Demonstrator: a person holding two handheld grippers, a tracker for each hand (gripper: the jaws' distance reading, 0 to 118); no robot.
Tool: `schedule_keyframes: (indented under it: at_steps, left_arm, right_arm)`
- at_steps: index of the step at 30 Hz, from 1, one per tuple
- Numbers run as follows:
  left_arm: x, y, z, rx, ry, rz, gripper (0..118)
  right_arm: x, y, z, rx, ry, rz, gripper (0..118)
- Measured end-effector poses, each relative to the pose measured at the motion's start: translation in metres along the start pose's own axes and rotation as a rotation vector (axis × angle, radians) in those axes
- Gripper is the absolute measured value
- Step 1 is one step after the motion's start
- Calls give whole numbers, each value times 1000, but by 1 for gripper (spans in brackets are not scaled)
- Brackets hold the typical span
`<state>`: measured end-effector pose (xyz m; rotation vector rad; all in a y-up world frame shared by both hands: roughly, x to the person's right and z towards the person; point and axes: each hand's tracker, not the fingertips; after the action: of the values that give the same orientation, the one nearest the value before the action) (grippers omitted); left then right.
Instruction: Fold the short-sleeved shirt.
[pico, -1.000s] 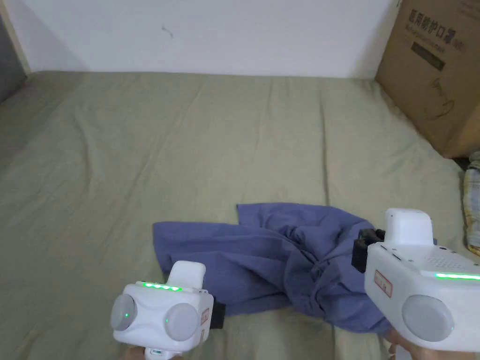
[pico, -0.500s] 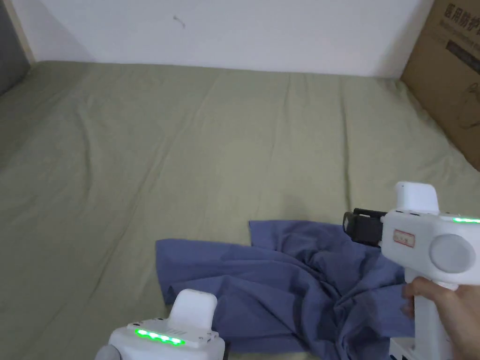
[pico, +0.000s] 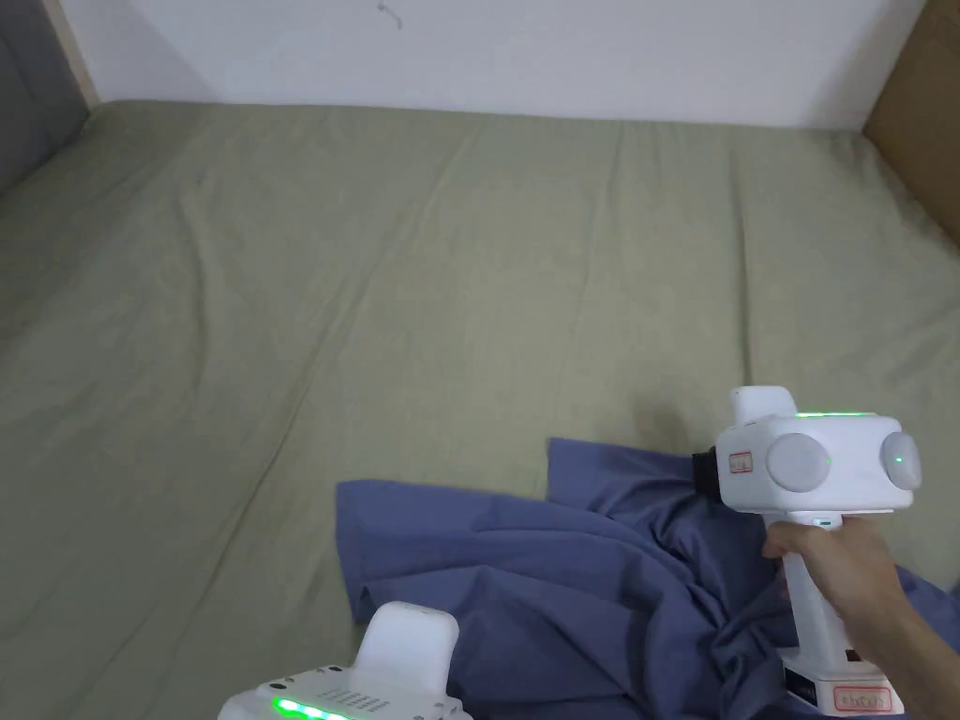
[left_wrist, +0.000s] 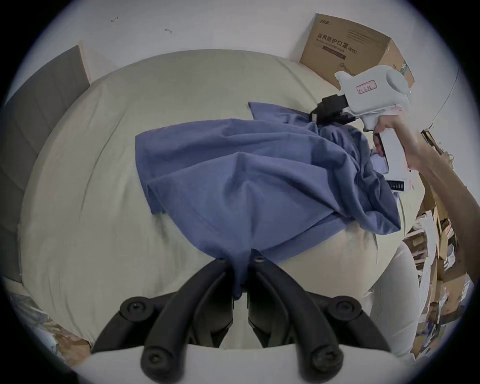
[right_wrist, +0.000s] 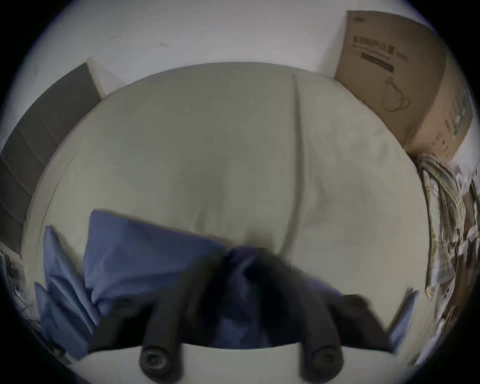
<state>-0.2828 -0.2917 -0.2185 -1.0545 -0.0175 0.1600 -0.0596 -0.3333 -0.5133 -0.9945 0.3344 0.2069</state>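
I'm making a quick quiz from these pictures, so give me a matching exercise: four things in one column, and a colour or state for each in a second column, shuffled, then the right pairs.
Things:
1. shirt
2. bed sheet
3. cardboard box
4. left gripper

Colour or state:
A. brown, standing at the bed's far right corner
B. shut on blue cloth
C. blue, rumpled, not yet folded
D. pale green, spread flat with creases

Pairs: 1-C, 2-D, 3-A, 4-B
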Motion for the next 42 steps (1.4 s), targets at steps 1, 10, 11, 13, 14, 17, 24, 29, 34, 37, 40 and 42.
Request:
schedule_keyframes:
  at_steps: [1, 10, 11, 13, 14, 17, 24, 29, 34, 37, 40, 42]
  left_arm:
    - [1, 1, 2, -2, 4, -1, 7]
    - [2, 20, 42, 82, -12, -3, 7]
    - [1, 26, 50, 109, -8, -11, 7]
    - [-6, 39, 68, 169, 12, -9, 7]
    - [-13, 48, 78, 204, 29, 5, 7]
    - [-37, 73, 109, 290, 58, 50, 7]
    - [-91, 144, 178, 449, 202, 108, 7]
    - [-119, 192, 225, 531, 306, 127, 7]
    - [-137, 228, 270, 610, 354, 155, 7]
    - [-143, 250, 287, 649, 387, 147, 7]
    - [-151, 272, 299, 681, 416, 151, 7]
    - [-161, 289, 301, 694, 421, 162, 7]
  right_arm:
    - [-2, 1, -1, -9, -1, -10, 6]
    - [21, 15, 72, 99, -8, -115, 5]
    - [27, 19, 88, 128, -33, -115, 5]
    - [42, 27, 119, 178, -70, -108, 5]
    - [54, 32, 138, 201, -81, -123, 5]
    - [87, 44, 191, 280, -118, -179, 5]
    - [137, 60, 307, 418, -229, -241, 5]
    - [144, 74, 358, 484, -238, -250, 5]
    - [132, 99, 382, 546, -190, -263, 5]
    - [118, 124, 380, 561, -188, -238, 5]
    - [108, 152, 377, 573, -174, -225, 5]
    - [102, 175, 375, 581, -163, -224, 5]
